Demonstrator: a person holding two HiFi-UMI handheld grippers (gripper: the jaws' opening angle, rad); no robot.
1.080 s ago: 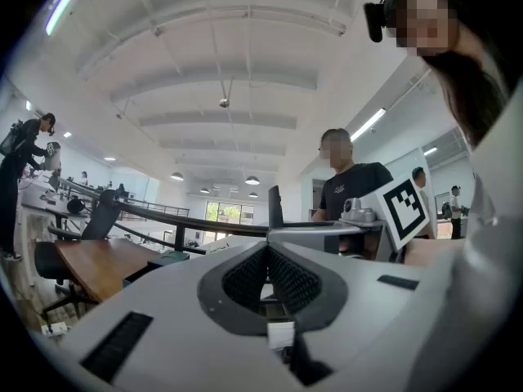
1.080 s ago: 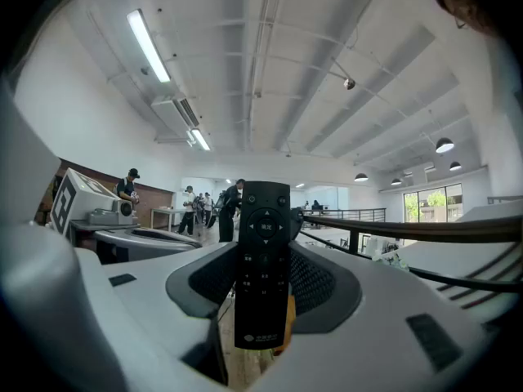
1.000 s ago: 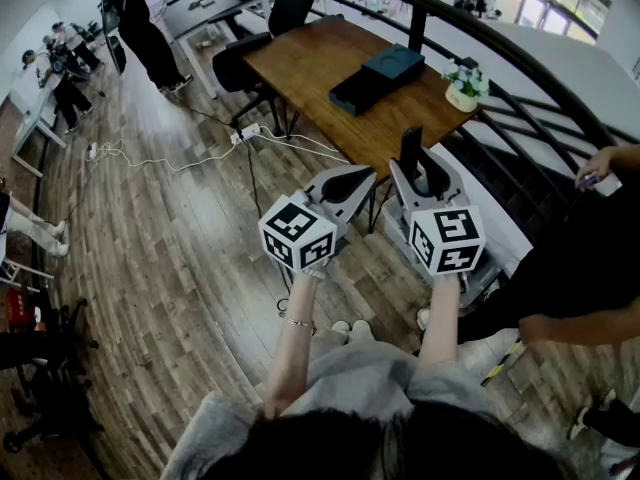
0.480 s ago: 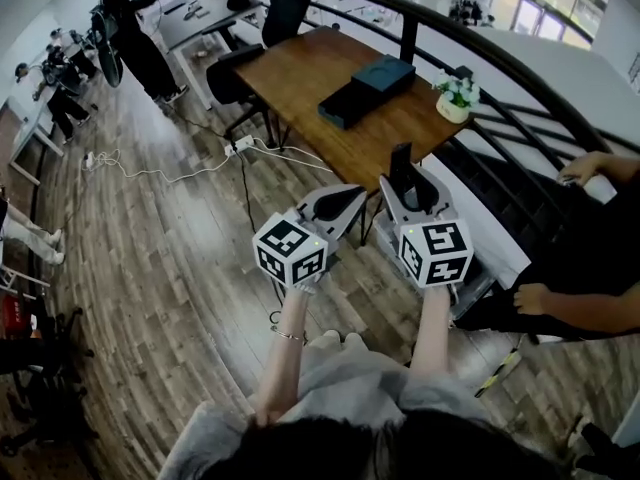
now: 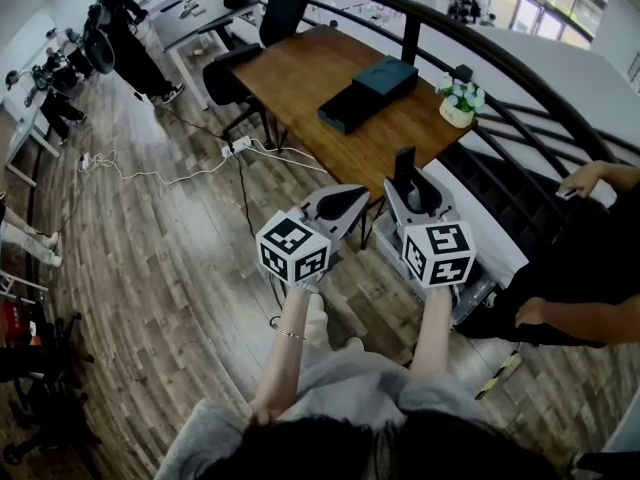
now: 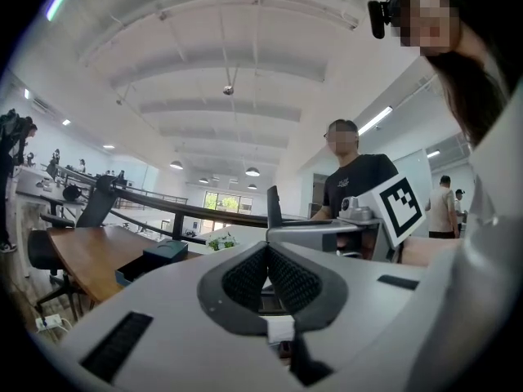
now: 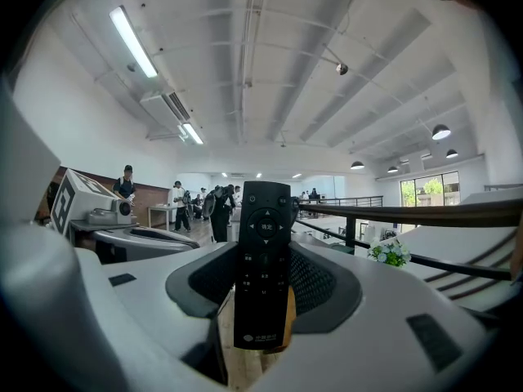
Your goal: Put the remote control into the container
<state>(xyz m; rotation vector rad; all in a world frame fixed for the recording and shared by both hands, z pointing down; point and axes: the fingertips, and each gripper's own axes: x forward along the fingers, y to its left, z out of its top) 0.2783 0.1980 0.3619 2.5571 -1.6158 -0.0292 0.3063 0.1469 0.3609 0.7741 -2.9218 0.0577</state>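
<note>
A black remote control (image 7: 263, 260) stands upright between the jaws of my right gripper (image 7: 263, 280), which is shut on it. In the head view the remote (image 5: 404, 167) sticks up from the right gripper (image 5: 412, 190), held in the air short of the wooden table (image 5: 310, 78). A dark open box container (image 5: 368, 91) lies on that table, its lid part beside it; it also shows as a dark box (image 6: 155, 257) in the left gripper view. My left gripper (image 5: 345, 201) is held beside the right one, jaws closed with nothing between them (image 6: 266, 274).
A small white pot of flowers (image 5: 459, 98) sits at the table's right edge by a black railing (image 5: 520, 78). Office chairs (image 5: 232, 68) stand at the table's far side. A person in black (image 5: 590, 258) is at the right. Cables (image 5: 170, 163) lie on the wood floor.
Both grippers and the view shifted slightly; the table sits a little nearer than a second ago. The remote stays held in the right gripper.
</note>
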